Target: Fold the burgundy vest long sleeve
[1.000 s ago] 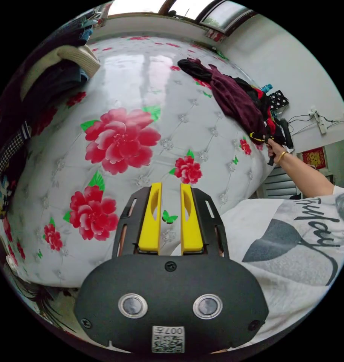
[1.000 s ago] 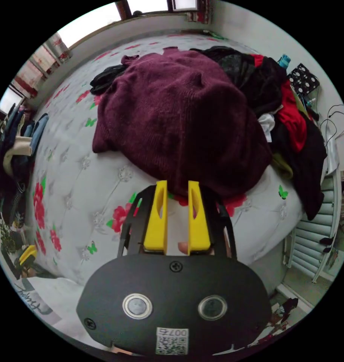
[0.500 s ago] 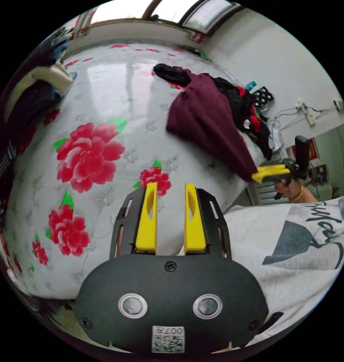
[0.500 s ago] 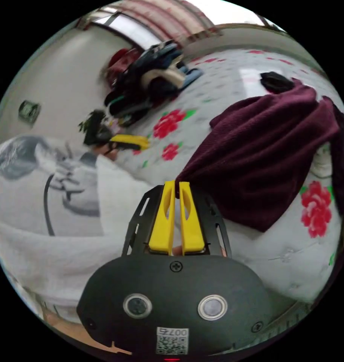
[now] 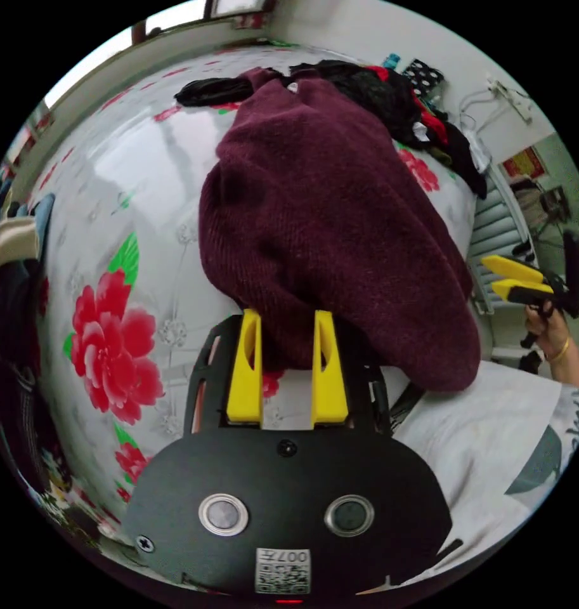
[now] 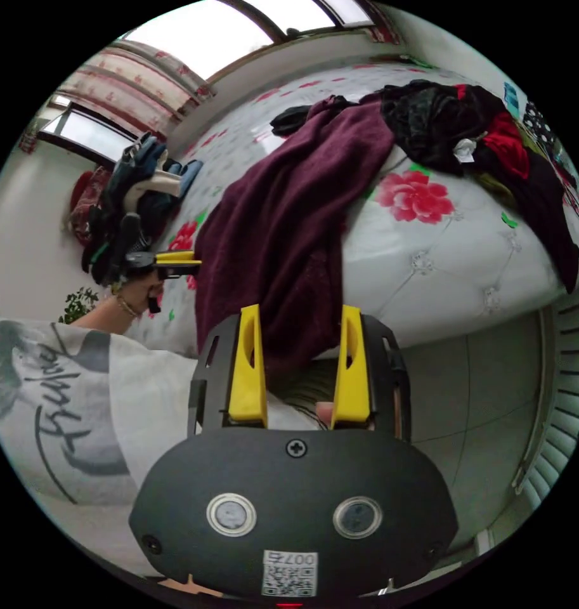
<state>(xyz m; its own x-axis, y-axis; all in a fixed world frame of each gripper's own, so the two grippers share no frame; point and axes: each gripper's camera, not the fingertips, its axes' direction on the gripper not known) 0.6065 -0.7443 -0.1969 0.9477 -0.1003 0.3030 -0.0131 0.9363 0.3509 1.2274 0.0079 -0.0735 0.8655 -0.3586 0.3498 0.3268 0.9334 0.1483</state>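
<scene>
Centre frame, the burgundy garment [image 5: 340, 228] lies bunched on the bed [image 5: 143, 190]; both hand-held grippers, left [image 5: 288, 371] & right [image 6: 297, 368], gape empty; pinch its near hem w/ both, spread flat.

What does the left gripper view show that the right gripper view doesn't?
Left gripper view: a wall socket with cables, and the right hand-held gripper, open beside the bed. Right gripper view: striped curtains, a potted plant, and the left hand-held gripper. Both: the burgundy garment on the floral bed cover, and a heap of black and red clothes.
</scene>
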